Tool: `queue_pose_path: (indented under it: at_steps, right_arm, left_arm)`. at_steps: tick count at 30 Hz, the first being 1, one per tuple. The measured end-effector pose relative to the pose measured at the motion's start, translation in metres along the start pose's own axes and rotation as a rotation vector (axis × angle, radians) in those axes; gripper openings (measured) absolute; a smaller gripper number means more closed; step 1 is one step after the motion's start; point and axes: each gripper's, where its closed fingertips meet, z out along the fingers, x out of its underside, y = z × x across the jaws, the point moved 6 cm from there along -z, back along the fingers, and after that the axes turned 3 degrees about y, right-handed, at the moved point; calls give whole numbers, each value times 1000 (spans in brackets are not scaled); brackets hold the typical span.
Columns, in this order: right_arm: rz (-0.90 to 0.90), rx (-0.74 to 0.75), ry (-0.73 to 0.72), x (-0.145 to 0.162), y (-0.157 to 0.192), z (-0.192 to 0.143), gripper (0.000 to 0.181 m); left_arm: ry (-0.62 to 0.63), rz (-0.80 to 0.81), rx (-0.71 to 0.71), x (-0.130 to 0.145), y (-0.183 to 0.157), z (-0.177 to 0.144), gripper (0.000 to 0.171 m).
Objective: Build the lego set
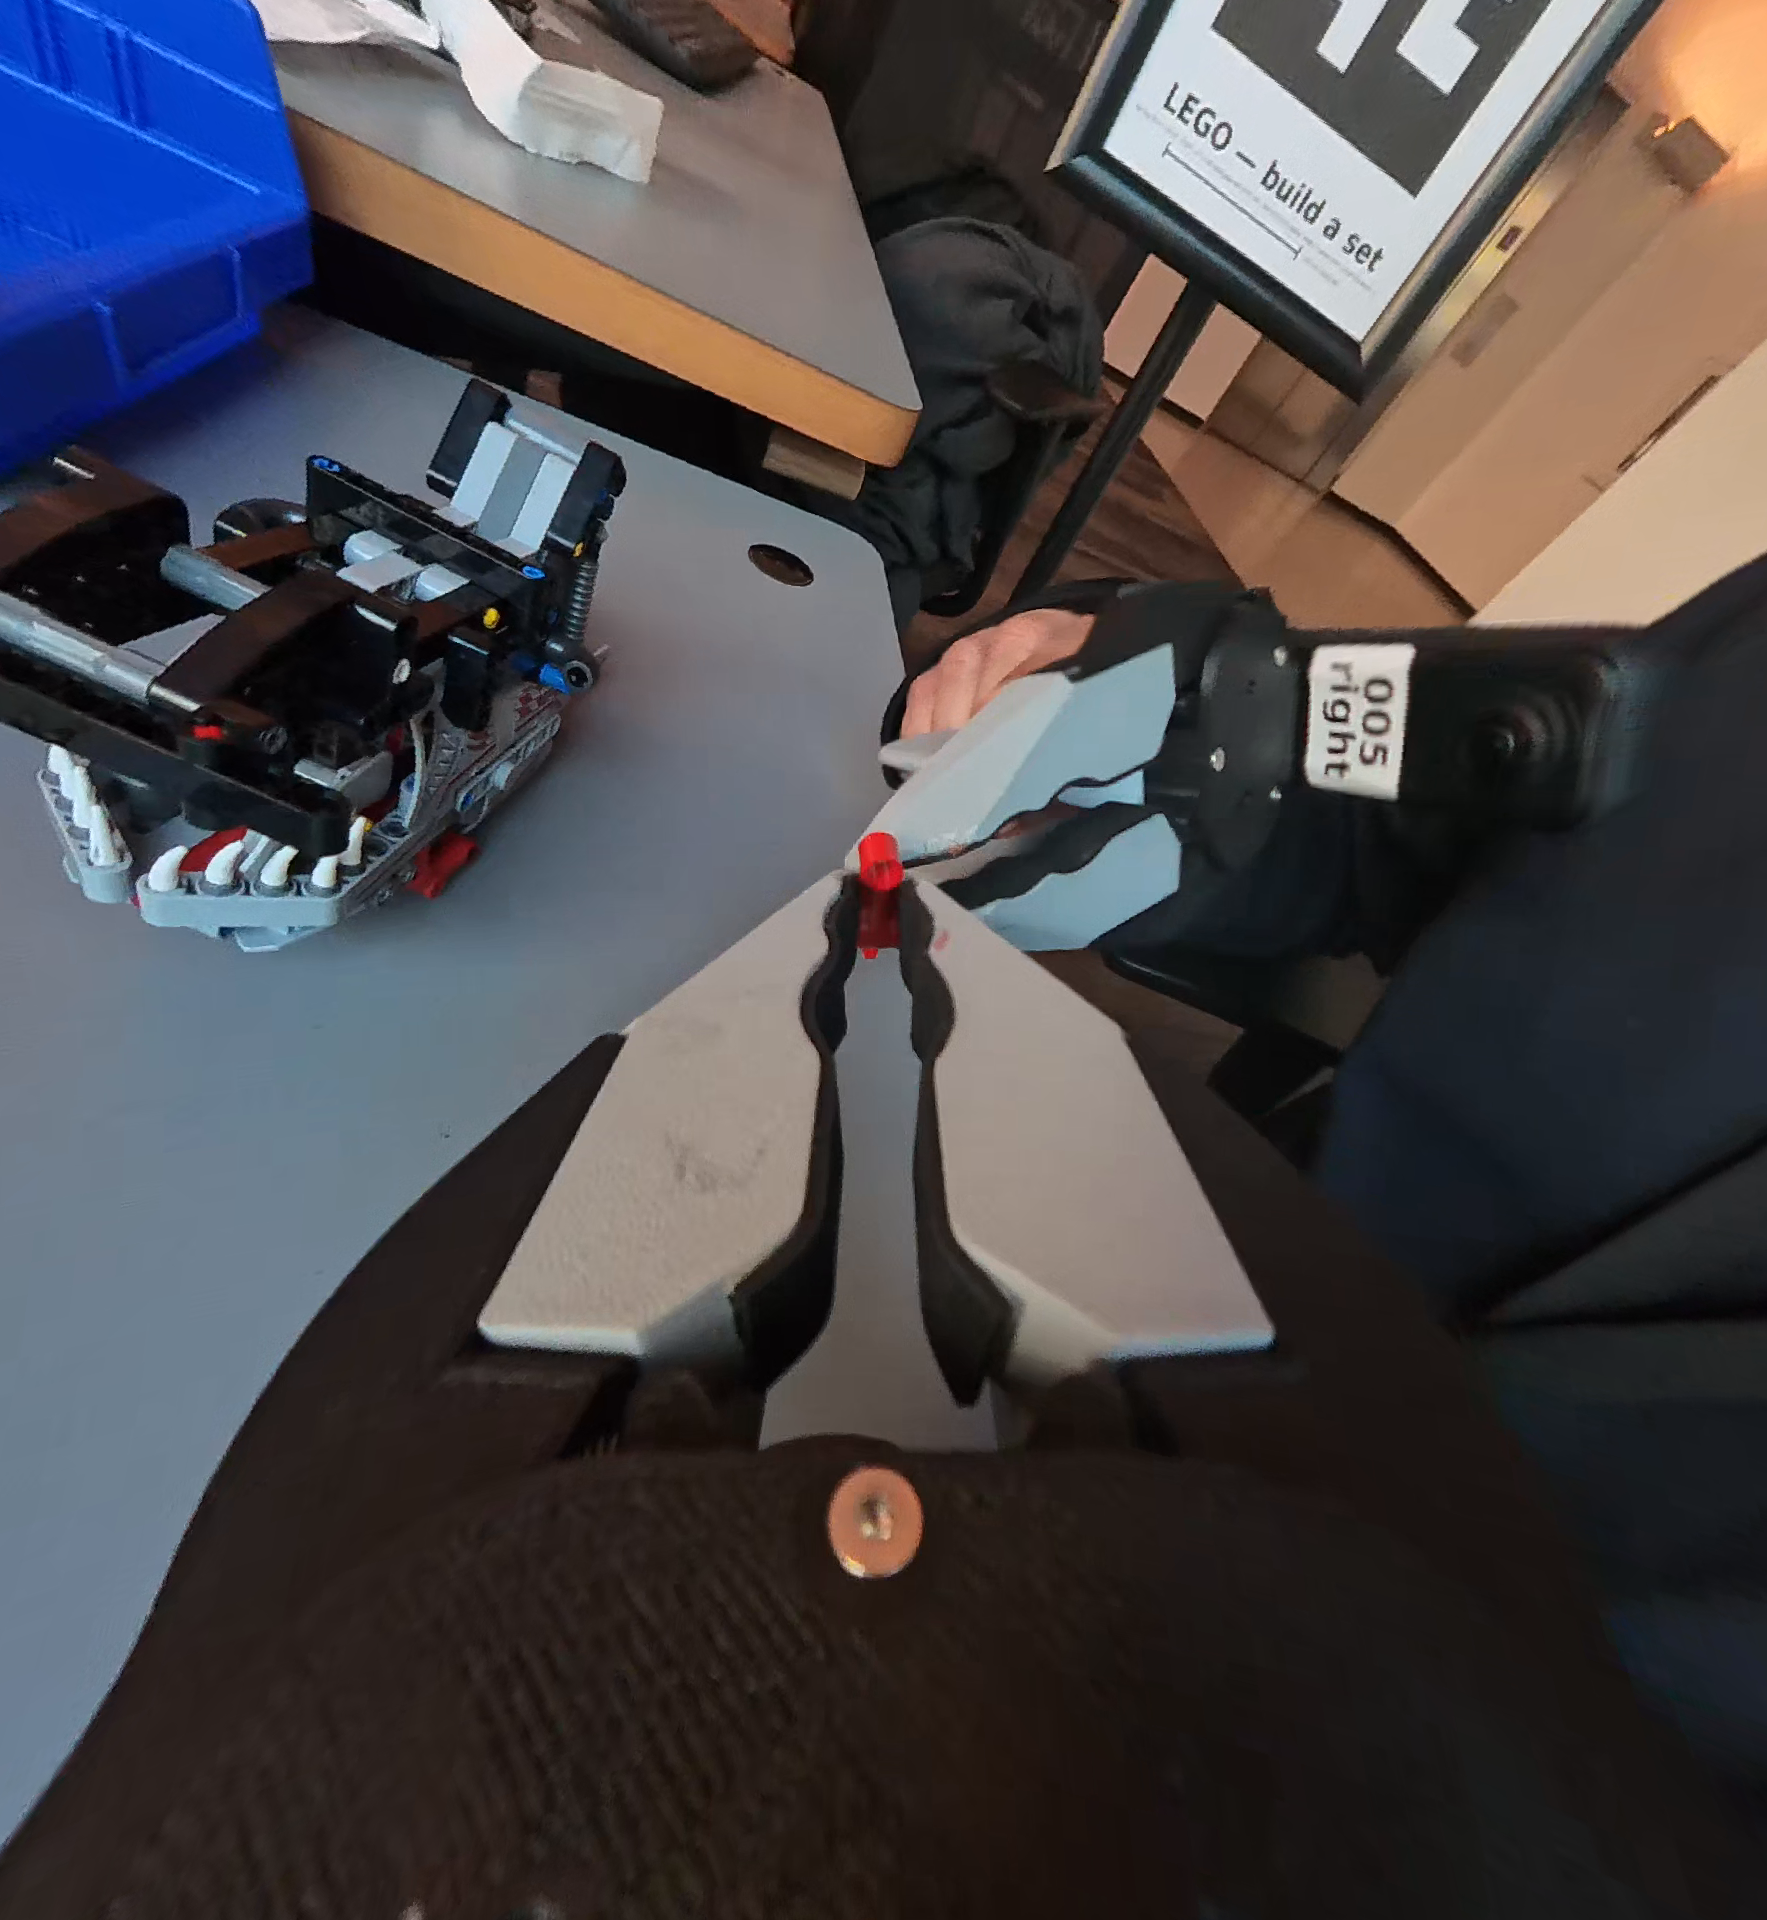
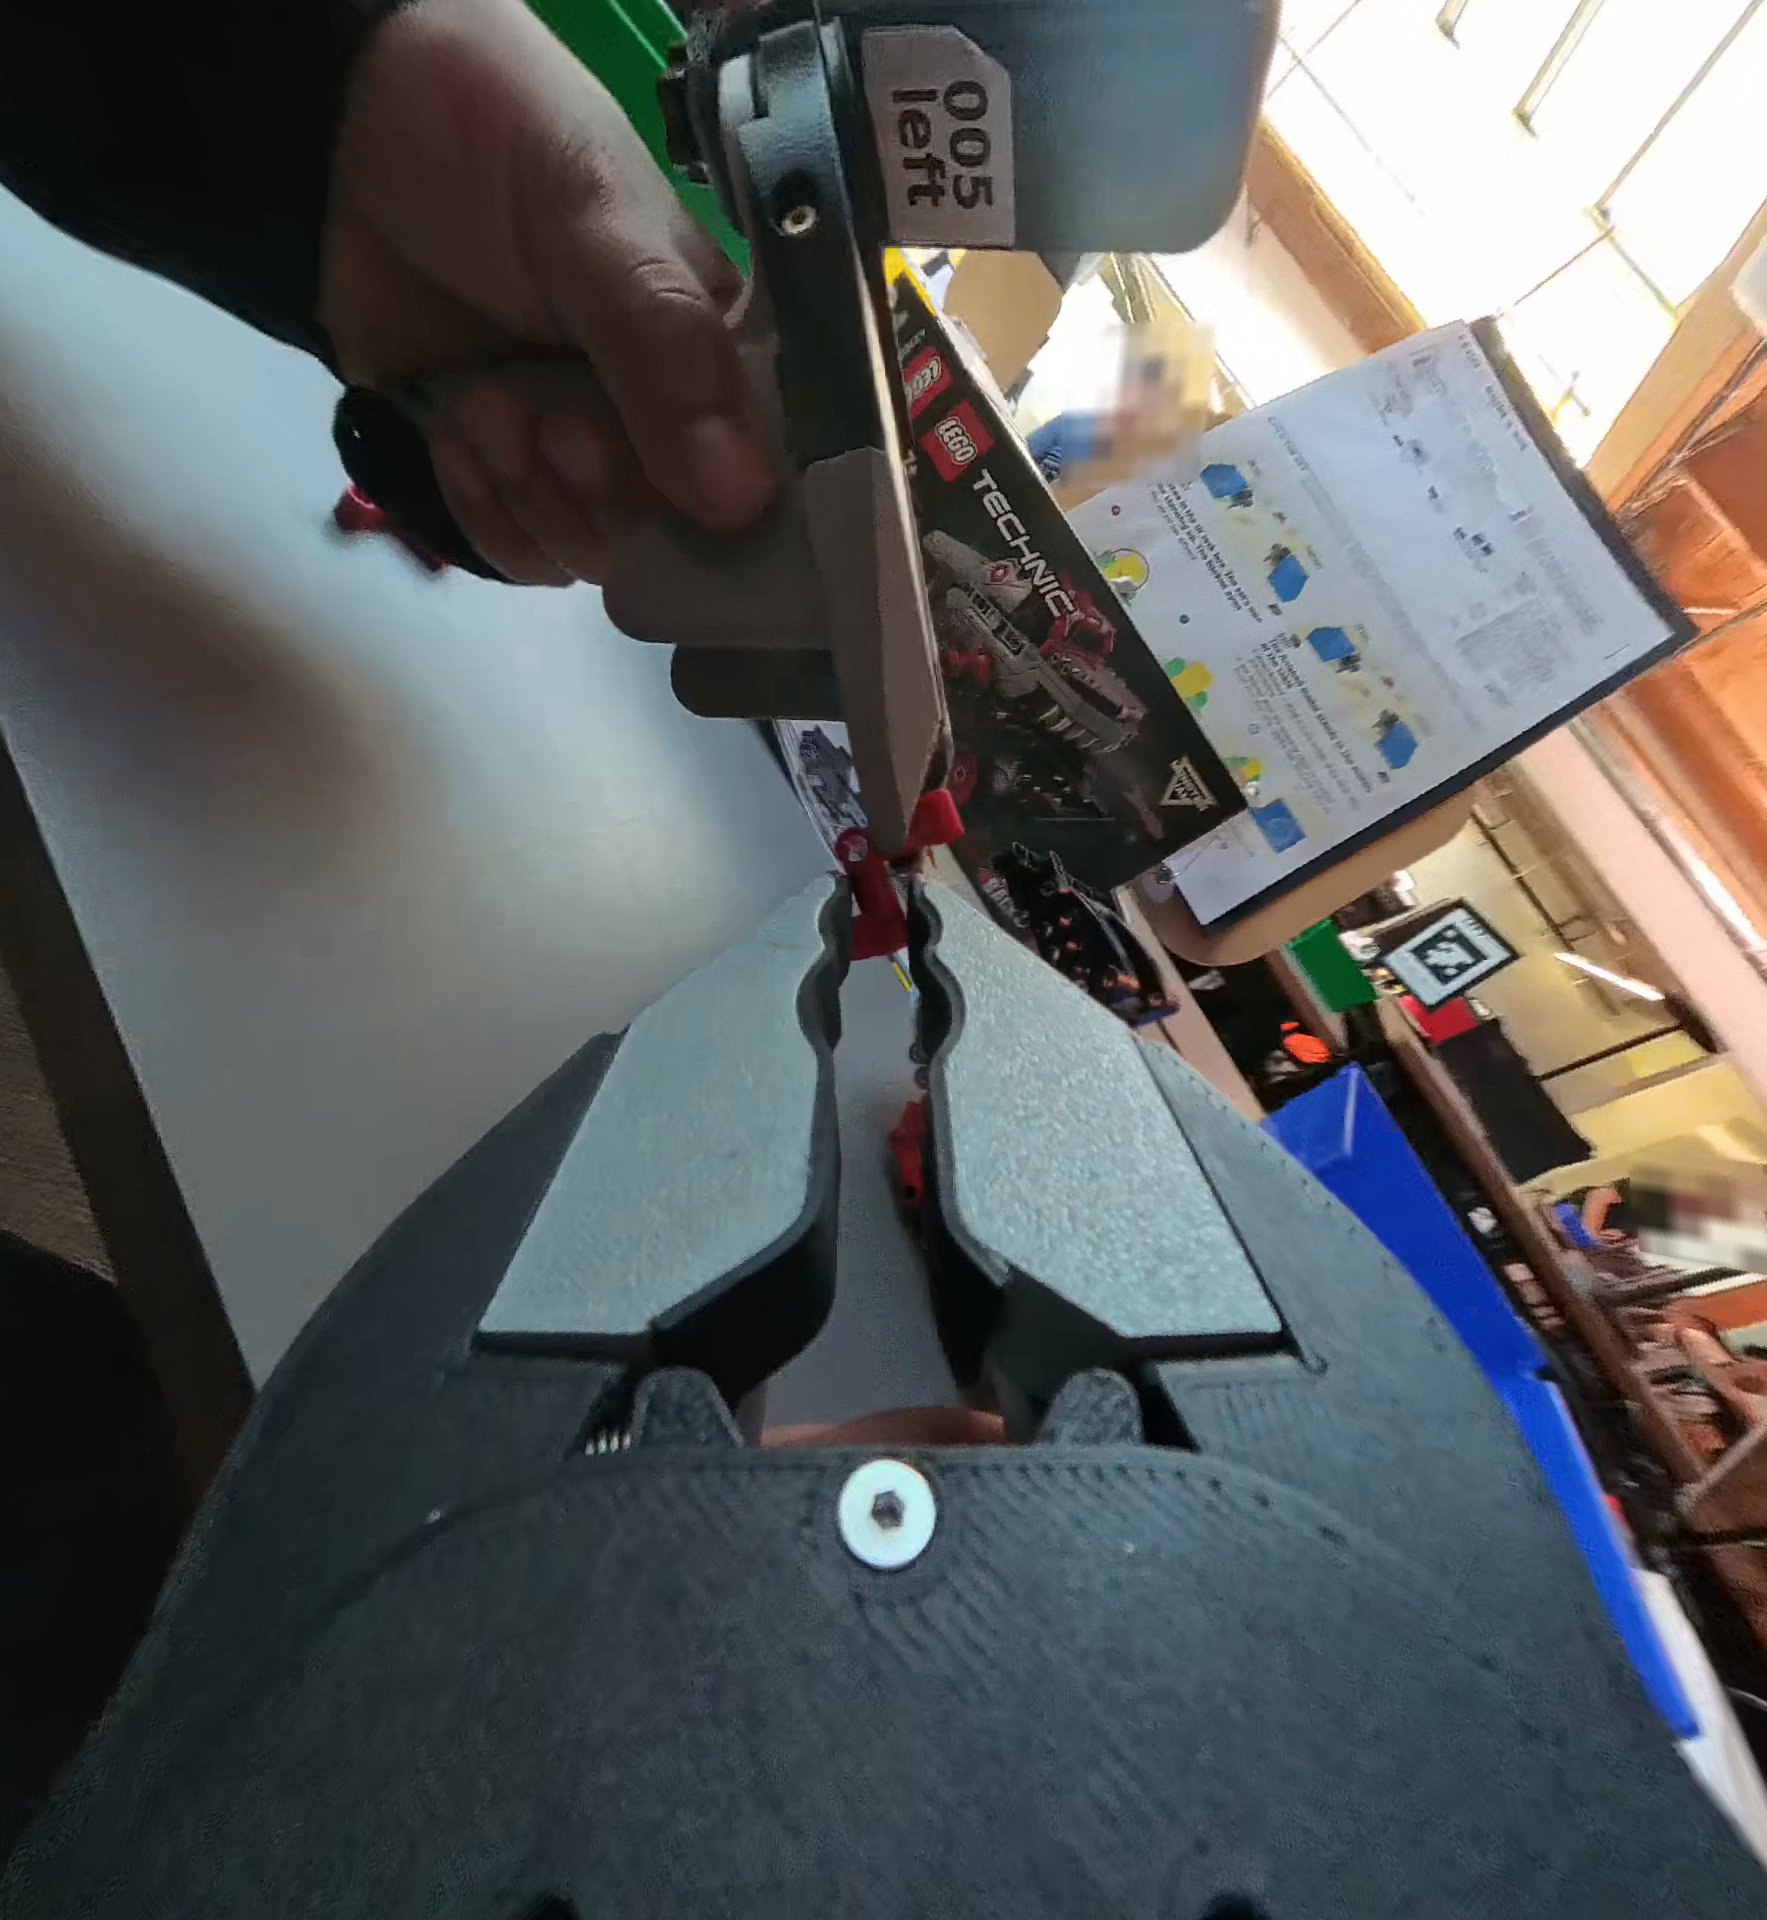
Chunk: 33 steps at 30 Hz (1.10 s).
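Left gripper (image 1: 871, 902) pinches a small red piece (image 1: 874, 904) at frame centre. Right gripper (image 2: 877, 902), tips meeting it from the right, clamps a red piece (image 2: 874, 914) too.

Glossy red plastic piece (image 1: 875, 896); matt grey table (image 1: 235, 1195).

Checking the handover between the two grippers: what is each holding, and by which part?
Left gripper pinches a small red lego piece by its lower end; the right gripper grips a red piece at its fingertips. Whether it is one piece or two joined is unclear.
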Motion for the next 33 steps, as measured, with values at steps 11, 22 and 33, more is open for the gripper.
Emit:
queue_pose_path:
  at_steps: [11, 22, 33]
  right_arm:
    - [1091, -858, -368, 3, -30, -25, 27]
    - [1488, -1171, -222, 7, -9, -21, 31]
    - [1666, -1221, -376, 10, -22, -19, 3]
  left_arm:
    - [-55, 828, 87, -11, -46, -8, 4]
    - [211, 1596, -109, 3, -84, 8, 4]
    - [215, 1905, -408, 9, -84, 14, 6]
